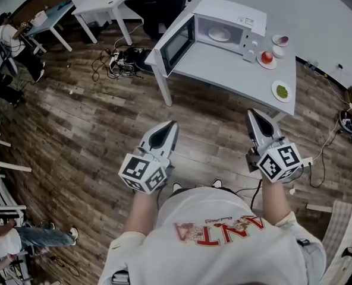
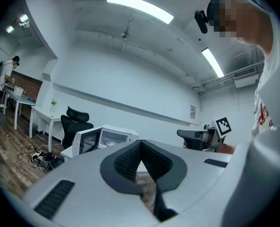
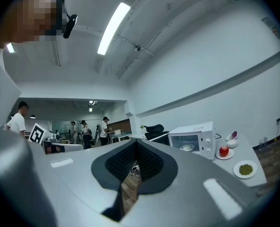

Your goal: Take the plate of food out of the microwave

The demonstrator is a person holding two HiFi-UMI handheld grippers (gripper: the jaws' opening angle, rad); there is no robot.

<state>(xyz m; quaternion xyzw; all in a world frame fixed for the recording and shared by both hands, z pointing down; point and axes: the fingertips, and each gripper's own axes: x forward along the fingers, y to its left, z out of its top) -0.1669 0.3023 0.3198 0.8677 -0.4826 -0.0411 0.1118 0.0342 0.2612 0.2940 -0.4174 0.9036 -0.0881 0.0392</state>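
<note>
- Microwave [image 1: 223,31] stands on the grey tabletop [image 1: 223,76], with its door [image 1: 177,43] swung wide open on its left side.
- Plate of food [image 1: 219,34] sits inside the microwave cavity.
- Right of the microwave: red fruit on a saucer [image 1: 267,59], small bowls [image 1: 279,40] and a plate of greens [image 1: 282,91].
- Left hand-held gripper [image 1: 170,125] and right hand-held gripper [image 1: 253,113] each have jaws pressed together on nothing. Both are well short of the microwave, and the tabletop's front edge lies between.
- Black chair [image 1: 155,2] stands behind the microwave. Cable tangle [image 1: 119,61] lies on the floor to the microwave's left.
</note>
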